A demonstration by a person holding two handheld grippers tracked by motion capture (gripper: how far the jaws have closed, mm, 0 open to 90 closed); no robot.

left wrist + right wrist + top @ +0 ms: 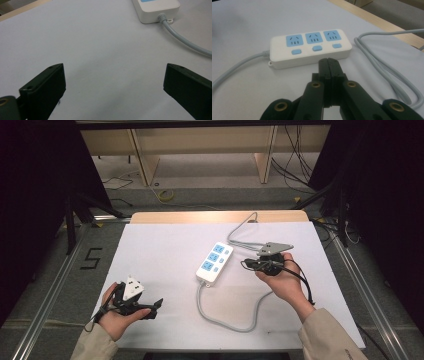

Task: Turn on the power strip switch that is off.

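White power strip [310,48] on table [160,255] — right gripper [329,62] beside it, jaws together.

The power strip [214,261] is white with three light-blue socket faces and three little blue buttons, and its cord [227,320] is pale grey. The bench [165,250] has a plain white cover with a light wood edge at the far side. Both grippers, left gripper [156,306] and right gripper [246,264], are black; brass-coloured rivets show on the right one. Sleeves [330,337] are beige.
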